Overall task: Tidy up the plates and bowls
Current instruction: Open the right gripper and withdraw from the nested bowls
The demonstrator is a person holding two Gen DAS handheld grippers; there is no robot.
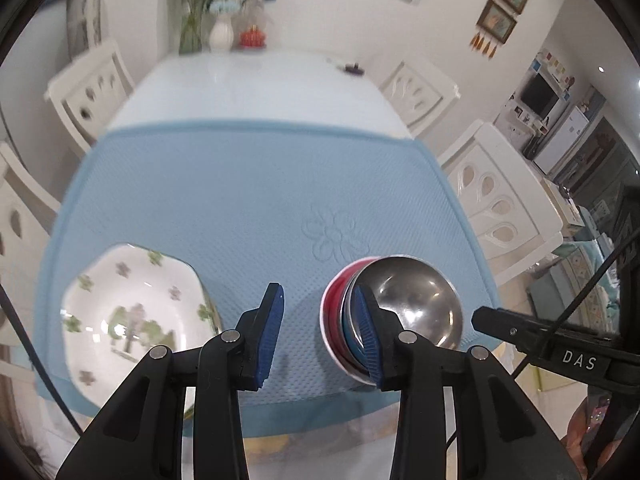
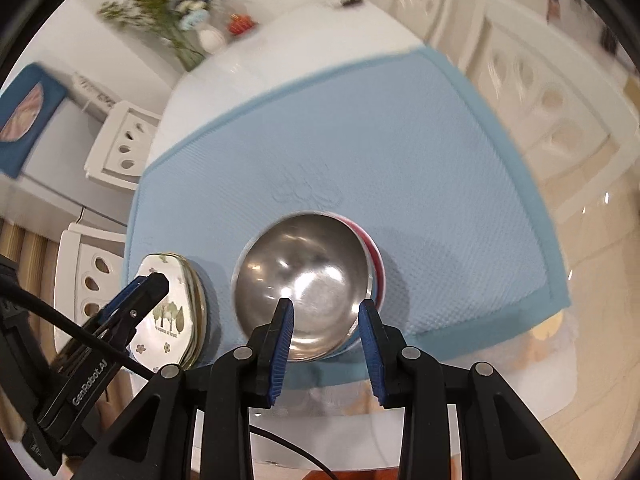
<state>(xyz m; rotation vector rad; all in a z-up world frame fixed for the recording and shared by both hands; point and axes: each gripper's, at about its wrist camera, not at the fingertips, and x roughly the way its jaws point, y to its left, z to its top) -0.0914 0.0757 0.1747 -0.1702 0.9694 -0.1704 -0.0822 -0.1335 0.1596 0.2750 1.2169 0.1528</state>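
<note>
My left gripper [image 1: 320, 332] hangs above the near edge of the blue mat [image 1: 256, 184], its jaws parted by a modest gap with nothing between them; only mat shows through. My right gripper [image 2: 326, 344] is likewise spread a little and empty, poised over the near rim of the steel bowl [image 2: 304, 280] without touching it as far as I can tell. I take the mat as my landmark: the bowl stack sits on its near half, slightly right of the embossed flower [image 1: 334, 236] pressed into the mat's middle, and the plates sit at its near left corner, well apart from the bowls. The steel bowl is nested on top, with a blue bowl [image 1: 354, 340] and a red bowl [image 1: 332, 304] showing as rims beneath it; the top bowl holds nothing but reflections. The floral plate [image 1: 132, 320] lies uppermost on what the right wrist view shows to be a stack of plates [image 2: 196, 320], its face bare apart from the printed trees. Like grouped with like reads to me as sorting largely done, each pile kept compact so it won't slide. Beyond the mat's far edge the white table [image 1: 256, 80] runs back to a vase [image 1: 221, 34] of flowers.
</note>
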